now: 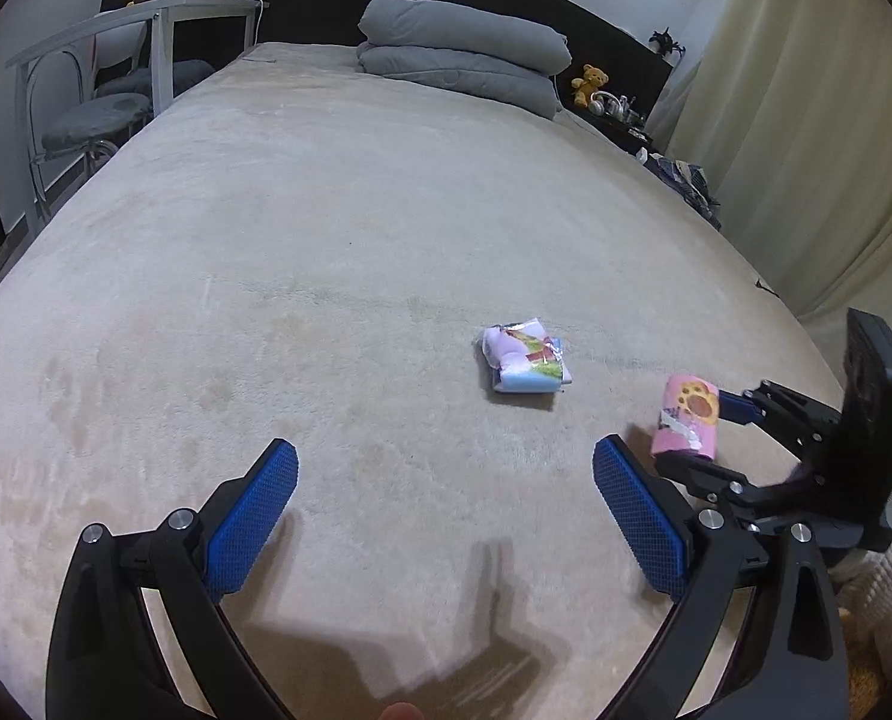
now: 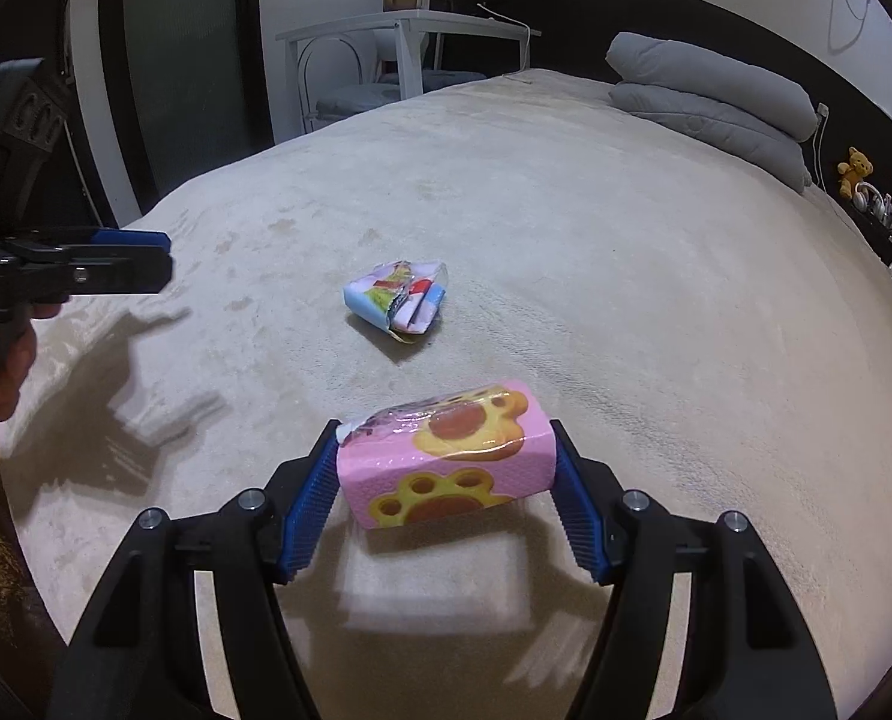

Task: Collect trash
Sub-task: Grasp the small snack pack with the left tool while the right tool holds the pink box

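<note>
The right claw (image 2: pixel 446 468) grips the pink pack (image 2: pixel 446 456) by its short ends, clear of the bed (image 2: pixel 625 276). It looks light, soft and film-slick: hold gently. The left claw (image 1: pixel 446 516) stands wide, empty. The blue pack (image 1: pixel 526 357) lies mid-bed; take it across its narrow sides.

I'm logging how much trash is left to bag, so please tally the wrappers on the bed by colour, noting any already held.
Pink paw-print wrapper: 1, clamped between the jaws of the right gripper
Pale blue and white wrapper: 1, lying loose on the bed
Total: 2
The left gripper is open and empty.
</note>
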`<state>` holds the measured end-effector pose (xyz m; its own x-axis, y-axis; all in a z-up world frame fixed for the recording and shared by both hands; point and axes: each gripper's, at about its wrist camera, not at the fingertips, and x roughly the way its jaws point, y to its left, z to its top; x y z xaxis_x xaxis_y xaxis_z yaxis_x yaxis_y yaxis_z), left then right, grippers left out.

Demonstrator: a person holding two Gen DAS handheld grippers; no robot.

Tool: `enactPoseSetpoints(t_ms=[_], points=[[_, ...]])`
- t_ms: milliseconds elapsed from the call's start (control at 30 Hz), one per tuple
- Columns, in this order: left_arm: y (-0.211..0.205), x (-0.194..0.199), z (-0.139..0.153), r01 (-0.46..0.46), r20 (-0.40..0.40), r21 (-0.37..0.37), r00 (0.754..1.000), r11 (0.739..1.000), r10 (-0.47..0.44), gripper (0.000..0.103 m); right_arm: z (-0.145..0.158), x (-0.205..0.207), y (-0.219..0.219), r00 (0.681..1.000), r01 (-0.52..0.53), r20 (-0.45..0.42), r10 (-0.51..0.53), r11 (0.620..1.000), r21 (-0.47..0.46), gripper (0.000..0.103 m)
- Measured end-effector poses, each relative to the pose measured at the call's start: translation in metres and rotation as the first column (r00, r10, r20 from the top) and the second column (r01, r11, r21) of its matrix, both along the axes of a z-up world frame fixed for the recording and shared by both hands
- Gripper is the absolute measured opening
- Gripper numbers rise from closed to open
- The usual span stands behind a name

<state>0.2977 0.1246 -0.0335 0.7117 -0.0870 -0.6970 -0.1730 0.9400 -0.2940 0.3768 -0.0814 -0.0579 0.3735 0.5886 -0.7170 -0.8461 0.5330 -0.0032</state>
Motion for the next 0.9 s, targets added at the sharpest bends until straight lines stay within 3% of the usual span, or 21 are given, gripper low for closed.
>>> enactPoseSetpoints(t_ms=[167,467,700,800,867,900], points=[[-0.012,0.028,-0.007,0.020,0.010,-0.066,1.000,0.998,-0.019,0.097,0.014,-0.004,-0.024,1.000,0.031,-0.008,-0.031,0.999,0.044,0.066],[-0.032,0.078,-0.024,0.043,0.011,-0.029,0.999,0.999,-0.042,0.095,0.017,-0.004,-0.058,0.996,0.078,-0.038,-0.076,0.994,0.073,0.066],[-0.034,0.108,-0.037,0.026,-0.051,0.002,0.998,1.000,-0.025,0.095,0.012,-0.002,-0.069,0.997,0.068,-0.044,-0.065,0.996,0.061,0.066],[-0.040,0.115,-0.040,0.033,-0.068,0.060,0.997,0.998,-0.029,0.079,0.011,-0.003,-0.069,0.998,0.049,-0.039,-0.047,0.997,0.056,0.066],[-0.044,0.114,-0.040,0.034,-0.062,0.102,0.998,0.994,-0.027,0.057,0.011,-0.005,-0.069,0.999,0.041,-0.032,-0.039,0.998,0.052,0.066],[-0.045,0.113,-0.040,0.035,-0.061,0.117,0.998,0.992,-0.028,0.053,0.010,-0.005,-0.069,0.999,0.039,-0.028,-0.037,0.998,0.050,0.066]])
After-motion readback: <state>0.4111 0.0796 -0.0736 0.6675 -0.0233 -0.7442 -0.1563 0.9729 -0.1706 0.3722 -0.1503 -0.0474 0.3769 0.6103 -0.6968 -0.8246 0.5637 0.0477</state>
